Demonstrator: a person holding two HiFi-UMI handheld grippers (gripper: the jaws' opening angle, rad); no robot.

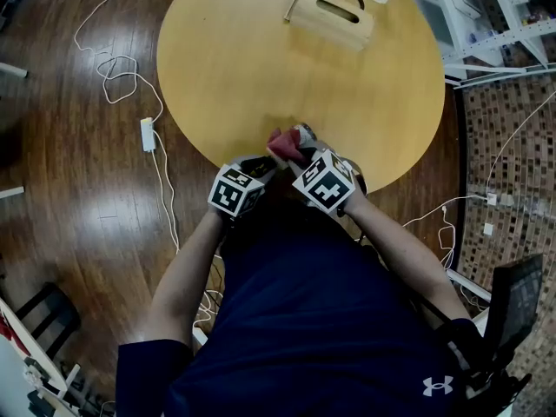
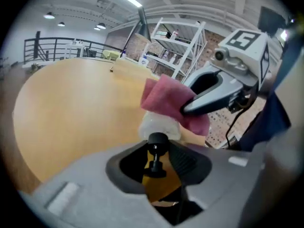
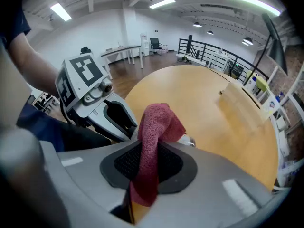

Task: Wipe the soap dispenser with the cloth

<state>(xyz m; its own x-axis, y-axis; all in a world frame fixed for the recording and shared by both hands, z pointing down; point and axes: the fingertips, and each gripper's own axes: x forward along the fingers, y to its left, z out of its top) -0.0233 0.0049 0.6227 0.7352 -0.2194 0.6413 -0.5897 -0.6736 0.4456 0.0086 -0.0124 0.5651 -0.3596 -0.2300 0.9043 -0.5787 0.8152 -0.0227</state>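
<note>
My L gripper (image 2: 159, 151) is part-closed on the soap dispenser (image 2: 159, 125) at the table's (image 1: 261, 68) near edge, its whitish body poking past the jaw tips. My R gripper (image 3: 148, 153) is pinched tight on the red cloth (image 3: 156, 122), whose free end touches the dispenser. The dispenser's prob. light, hard plastic, slick if soapy & apt to twist, so I'd grip low on the body, not the pump; the cloth's soft, floppy terry, fine held by one bunched end. No label or brand legible on either, only black-&-white square markers on the gripper cubes (image 1: 236, 189), no words.
</note>
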